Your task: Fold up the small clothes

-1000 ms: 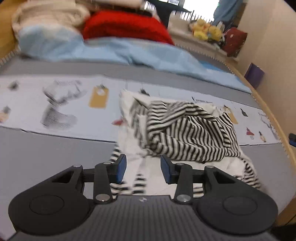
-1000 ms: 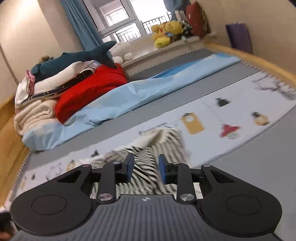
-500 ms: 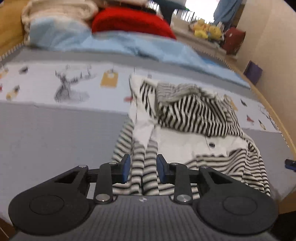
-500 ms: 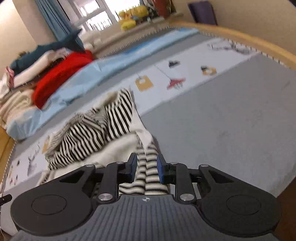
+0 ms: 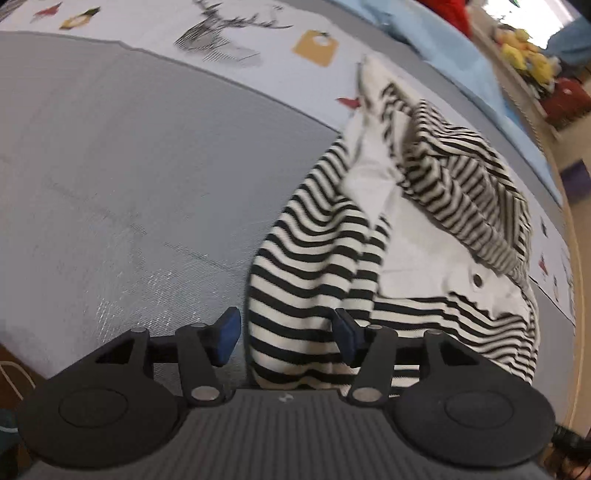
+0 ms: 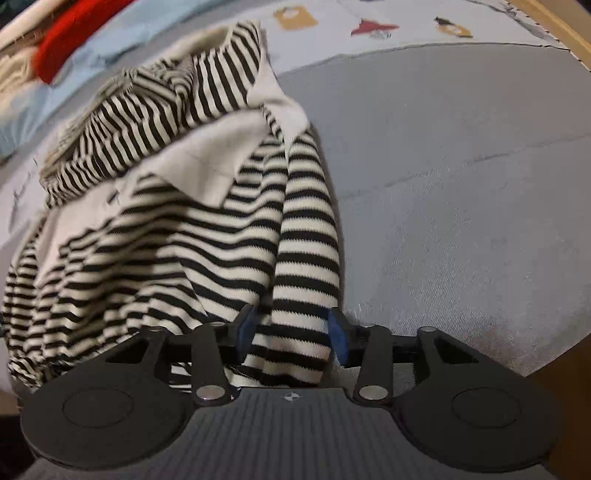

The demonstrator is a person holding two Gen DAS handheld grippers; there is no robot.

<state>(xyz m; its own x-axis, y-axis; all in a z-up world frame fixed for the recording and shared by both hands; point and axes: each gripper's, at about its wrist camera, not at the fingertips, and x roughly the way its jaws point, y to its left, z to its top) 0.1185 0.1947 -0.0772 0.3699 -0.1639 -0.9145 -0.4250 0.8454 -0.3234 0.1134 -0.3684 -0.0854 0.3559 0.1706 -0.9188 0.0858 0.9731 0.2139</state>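
A small black-and-white striped garment with white panels (image 5: 424, 206) lies crumpled on the grey bed cover; it also shows in the right wrist view (image 6: 177, 192). My left gripper (image 5: 286, 334) is open, its blue pads on either side of a striped sleeve end (image 5: 299, 280) at the near left of the garment. My right gripper (image 6: 291, 330) is open with a striped sleeve end (image 6: 306, 266) between its pads at the garment's near right. Neither gripper pinches the cloth.
The grey cover (image 5: 110, 166) spreads left of the garment and also right of it in the right wrist view (image 6: 461, 166). A printed white strip (image 5: 229, 40) runs behind. Red and light blue bedding (image 6: 66, 48) lies further back. The wooden bed edge (image 6: 554, 22) is at right.
Both grippers moved down and forward to the garment's near edge and opened wider. Each now has a striped sleeve end between its pads.
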